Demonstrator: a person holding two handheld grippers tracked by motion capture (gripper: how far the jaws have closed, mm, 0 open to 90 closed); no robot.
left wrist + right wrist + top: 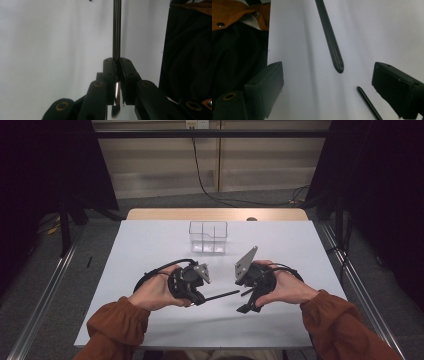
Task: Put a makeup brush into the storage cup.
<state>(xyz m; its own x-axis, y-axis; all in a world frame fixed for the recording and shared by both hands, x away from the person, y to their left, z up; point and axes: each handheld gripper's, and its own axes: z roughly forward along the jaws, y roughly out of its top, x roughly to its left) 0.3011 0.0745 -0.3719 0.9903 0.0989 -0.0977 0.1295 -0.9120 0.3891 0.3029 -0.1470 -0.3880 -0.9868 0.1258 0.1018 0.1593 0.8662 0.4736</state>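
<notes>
A thin black brush (116, 30) is clamped in my left gripper (117, 61), which is shut on it. Its bristles (115, 112) sit back between the jaws, and the long handle sticks out ahead. In the high view my left gripper (202, 298) lies low over the white table, and the brush handle (222, 295) points right towards my right gripper (246, 301). My right gripper (327, 75) stands open. The rounded end of the brush handle (329, 35) reaches the gap ahead of its jaws, touching neither. A second thin black stick (368, 102) lies on the table by its right jaw.
A clear plastic box (208, 237) with compartments stands at the back middle of the white table (150, 245). A wooden edge (215, 214) runs behind the table. Metal rails run along the floor on both sides. The person's sleeves enter from below.
</notes>
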